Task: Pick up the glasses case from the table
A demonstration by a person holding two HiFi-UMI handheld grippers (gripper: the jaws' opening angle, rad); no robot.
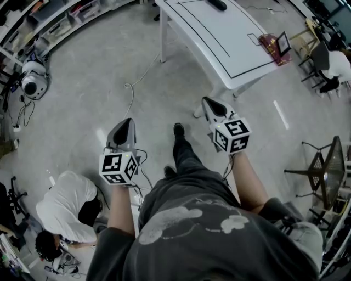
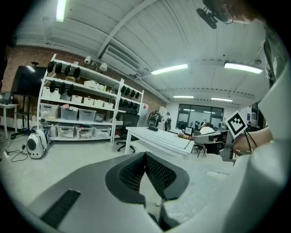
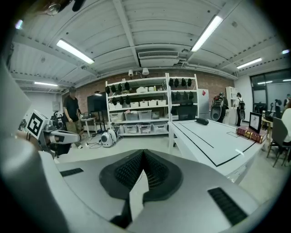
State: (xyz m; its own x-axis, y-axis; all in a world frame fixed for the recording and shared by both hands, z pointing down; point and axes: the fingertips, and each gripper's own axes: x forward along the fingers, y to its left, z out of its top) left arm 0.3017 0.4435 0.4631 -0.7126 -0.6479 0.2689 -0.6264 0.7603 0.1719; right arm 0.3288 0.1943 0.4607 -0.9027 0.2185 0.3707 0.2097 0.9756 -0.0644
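A: I start on the left. The left gripper [image 1: 126, 123] has its jaws pressed together with nothing between them, and it points a little down at the floor [image 1: 82, 121]. What can go wrong there?

B: A white cable [image 1: 130, 90] lies on the floor just ahead of it. I think the person can catch a foot in it while walking forward, and then both tools swing.

A: The right gripper [image 1: 211, 104] is the same, with its jaws fully together and empty. Its tip is near the corner of the white table [image 1: 219, 49].

B: Yes, and this is the main risk, in my opinion. I take the dark oblong thing at the far end of the table to be the glasses case [image 1: 218, 4]. It is well ahead of the right gripper and a little to its right, and far ahead and to the right of the left one. If the jaws do not open before the reach, the closed tip only pushes the case along the smooth top, maybe over the edge.

A: Is there anything more to the right?

B: A reddish book [image 1: 270, 43] and a small frame [image 1: 283, 41] sit at the table edge, to the right of the right gripper. A wide approach from that side can knock them down.
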